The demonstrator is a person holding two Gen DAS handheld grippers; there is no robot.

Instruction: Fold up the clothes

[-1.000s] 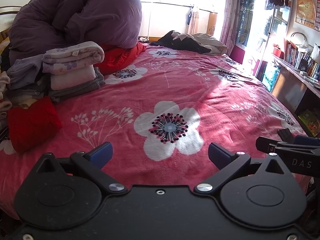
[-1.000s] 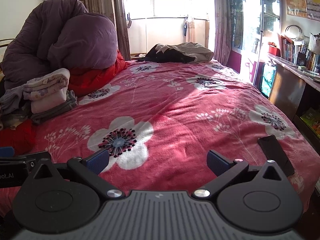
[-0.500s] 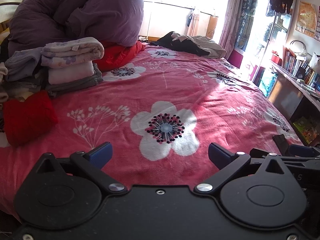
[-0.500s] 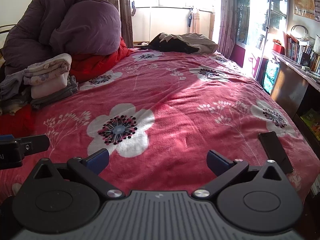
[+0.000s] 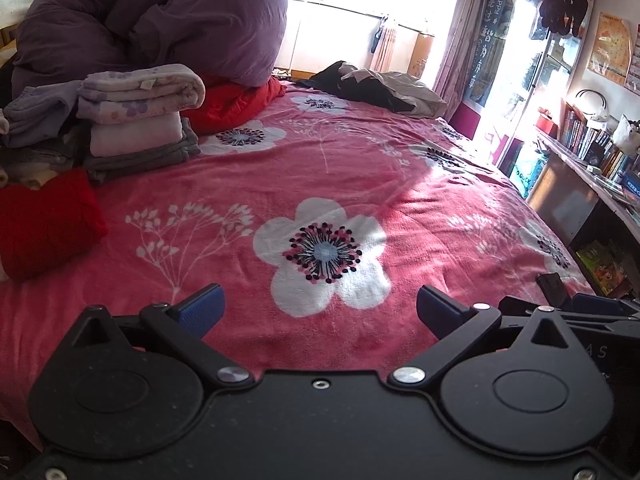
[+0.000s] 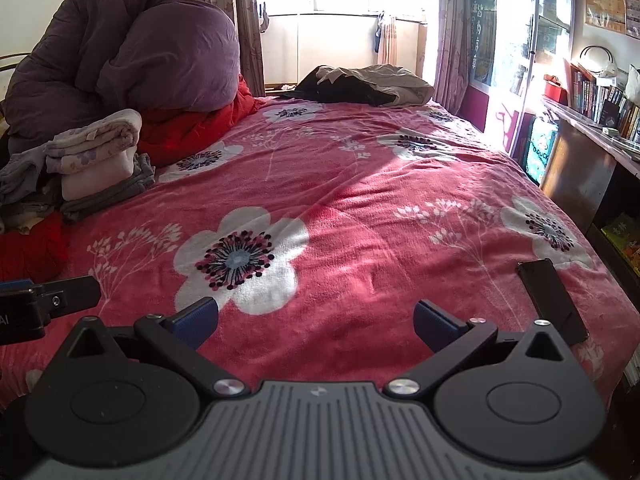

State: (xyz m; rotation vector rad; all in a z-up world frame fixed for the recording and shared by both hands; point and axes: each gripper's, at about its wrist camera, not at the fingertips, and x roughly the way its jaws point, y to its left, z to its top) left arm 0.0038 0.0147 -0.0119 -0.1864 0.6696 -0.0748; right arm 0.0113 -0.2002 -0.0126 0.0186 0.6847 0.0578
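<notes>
Folded clothes [image 5: 136, 120] sit stacked beside the purple duvet [image 5: 160, 20]; a dark unfolded heap [image 6: 360, 84] beyond it looks left to do. Left claw [image 5: 318, 308] and right claw [image 6: 316, 320] both gape, holding nothing.

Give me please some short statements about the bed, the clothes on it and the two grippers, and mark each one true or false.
1. Both grippers are open and hold nothing. True: the left gripper and the right gripper show their blue pads apart over the bare pink floral blanket.
2. The stack of folded clothes lies in the middle of the bed. False: it lies at the left side, beside the purple duvet.
3. A black phone lies near the bed's right edge. True.
4. The dark and beige garment at the far end is neatly folded. False: it lies crumpled.
5. A red folded garment lies in front of the stack. True.
</notes>
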